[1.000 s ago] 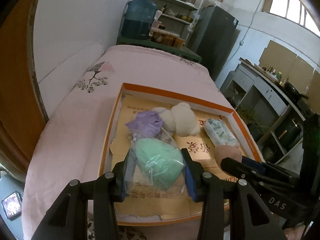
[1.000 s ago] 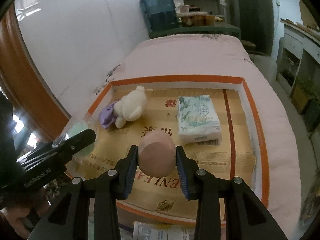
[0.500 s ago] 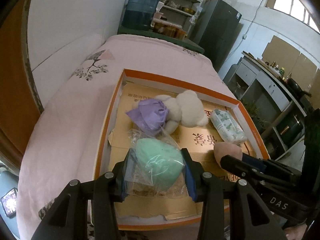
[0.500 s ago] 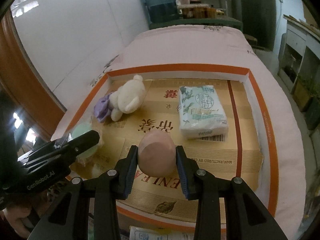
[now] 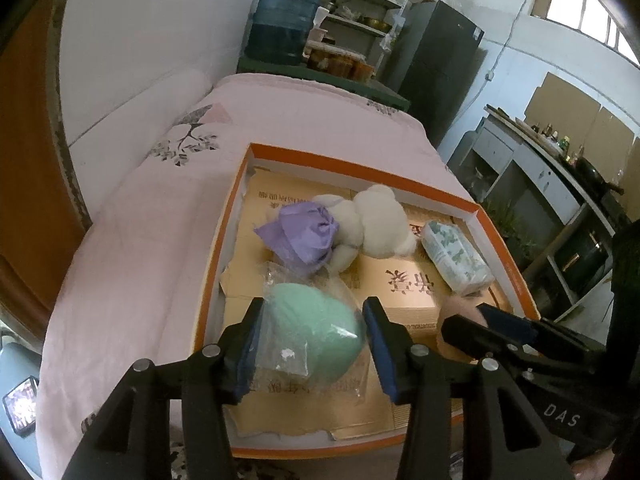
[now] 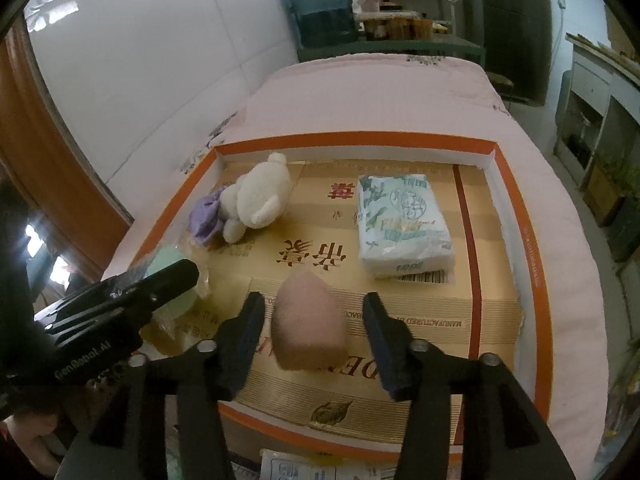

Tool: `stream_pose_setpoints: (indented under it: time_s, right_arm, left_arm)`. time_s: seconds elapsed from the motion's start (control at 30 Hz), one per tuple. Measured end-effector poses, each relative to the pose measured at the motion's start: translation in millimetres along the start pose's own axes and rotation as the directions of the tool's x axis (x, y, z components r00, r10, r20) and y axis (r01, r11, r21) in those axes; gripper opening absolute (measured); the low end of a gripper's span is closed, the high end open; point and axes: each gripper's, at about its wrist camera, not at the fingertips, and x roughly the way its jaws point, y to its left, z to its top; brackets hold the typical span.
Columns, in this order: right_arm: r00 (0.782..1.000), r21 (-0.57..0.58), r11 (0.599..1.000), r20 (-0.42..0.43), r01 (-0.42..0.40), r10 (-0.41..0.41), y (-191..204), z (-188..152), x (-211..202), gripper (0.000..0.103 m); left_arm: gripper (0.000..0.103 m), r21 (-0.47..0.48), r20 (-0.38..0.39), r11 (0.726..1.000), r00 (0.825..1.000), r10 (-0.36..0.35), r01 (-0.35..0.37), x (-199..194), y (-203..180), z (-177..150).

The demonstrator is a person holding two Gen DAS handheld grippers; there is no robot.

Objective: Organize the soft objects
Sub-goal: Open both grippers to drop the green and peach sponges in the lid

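Sponges are going into the tray point(image 5: 472, 210) on the bed: in the left view, the left gripper point(image 5: 312, 344) has just been opening and is bracketing the bagged green sponge point(image 5: 312, 328), pads barely clear of its crinkly bag point(image 5: 344, 288), which may be snagging if lifted away. In the right view, the right gripper point(image 6: 312, 332) has just been opening too, jaws standing clear around the pink sponge point(image 6: 308, 320) resting on the cardboard point(image 6: 472, 320); withdrawing crookedly could knock it rolling.

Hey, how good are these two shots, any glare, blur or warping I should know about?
Left wrist view: the arched window at top right is blown out, straight edges bow with the fisheye, and the clear plastic bag around the mint-green egg-shaped sponge glints. Right wrist view: dimmer, dark corners, soft shadows, and the pink egg-shaped sponge looks slightly soft.
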Motion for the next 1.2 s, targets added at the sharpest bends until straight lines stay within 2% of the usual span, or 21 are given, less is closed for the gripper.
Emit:
stream_pose_setpoints:
  time_s: [1.2]
  right_arm:
    - [0.996,0.0,1.0,0.086,-0.003,0.003,12.2,-10.7,-62.0,0.054]
  left_arm:
    - [0.051,0.03,0.094,0.999,0.996,0.008,-0.011,-58.0,-14.7,-0.3]
